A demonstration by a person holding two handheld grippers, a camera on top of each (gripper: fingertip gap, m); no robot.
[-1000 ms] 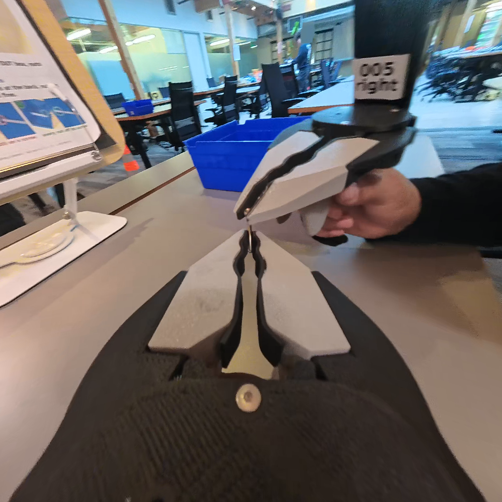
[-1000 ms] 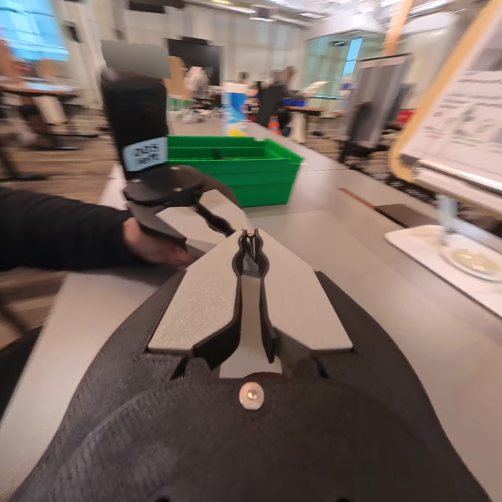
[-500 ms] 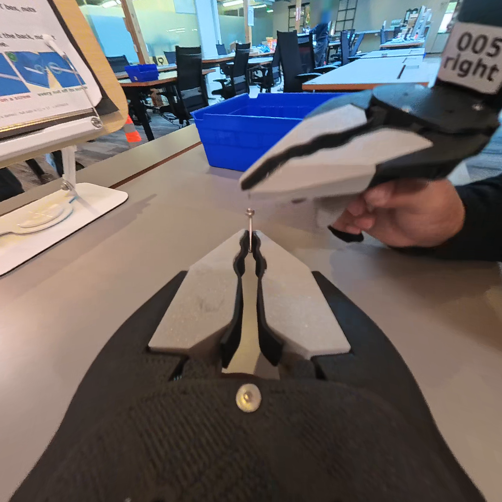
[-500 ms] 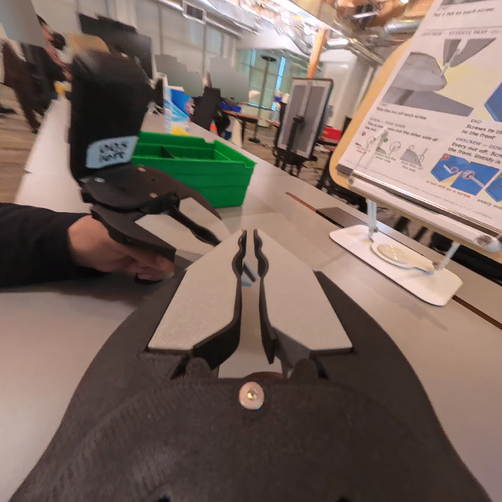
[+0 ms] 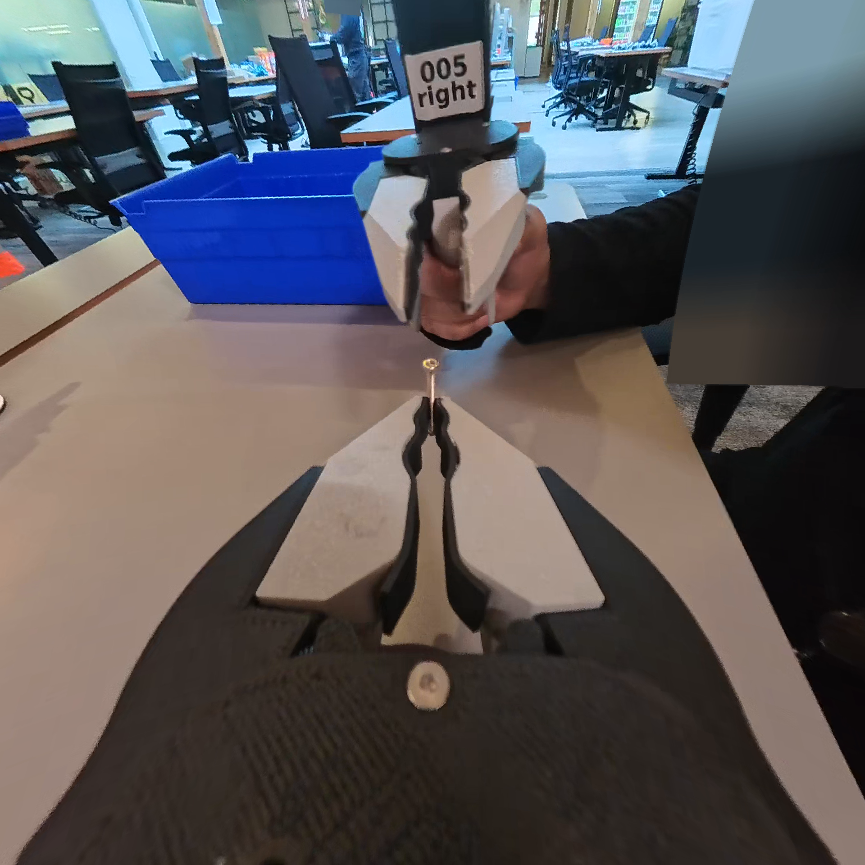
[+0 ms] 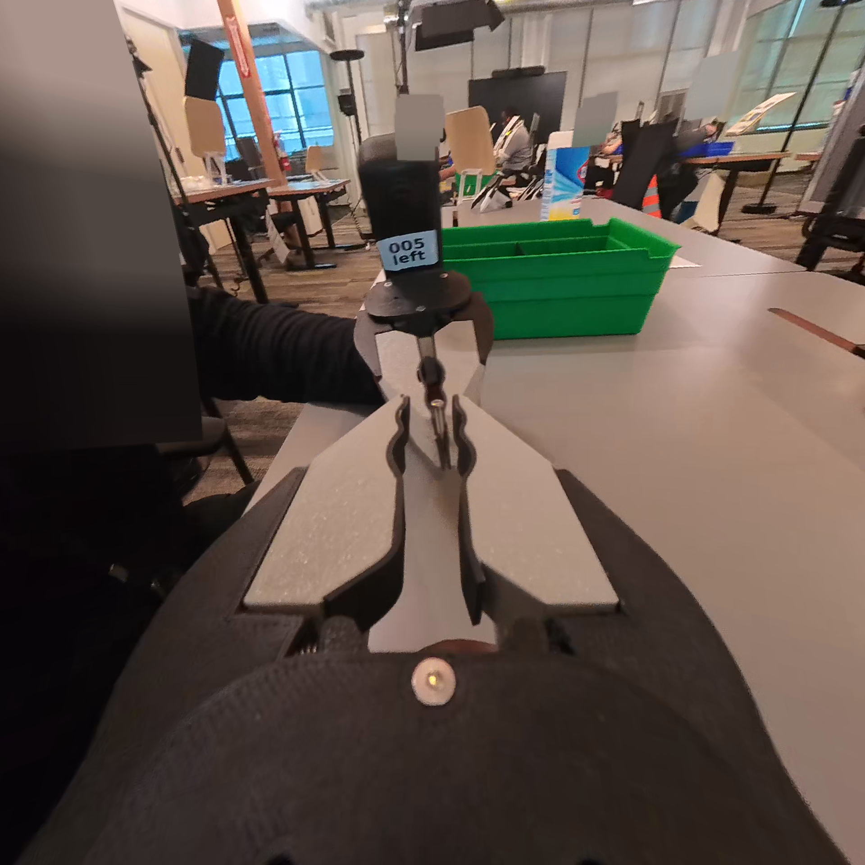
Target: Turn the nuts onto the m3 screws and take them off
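Up front in the left wrist view, the left gripper point(image 5: 431, 406) has its fingertips pressed together on the shank of a small screw point(image 5: 430, 380), which juts straight out past the tips with its head at the far end. No nut shows on the bare shank, though one so small could be missed. Just beyond the screw head, and facing back at it, the right gripper point(image 5: 449, 316) hangs with its fingers spread and nothing visible between them; a hand point(image 5: 491, 285) grips its handle behind. Judging by this, a nut may just have come off or none has gone on yet, so the turning work seems to lie ahead. Farther out and to the left of the tool sits a blue bin point(image 5: 262, 234) on the grey table point(image 5: 210, 398), well clear of the line between the two tools. Over in the right wrist view, the right gripper point(image 6: 431, 412) is parted and empty, and the screw point(image 6: 439, 419) lies in the gap between its tips, apparently touching neither, held by the left gripper point(image 6: 430, 374) straight ahead. A green bin point(image 6: 561, 290) stands behind and to the right, out of the way. Nothing blocks the approach.
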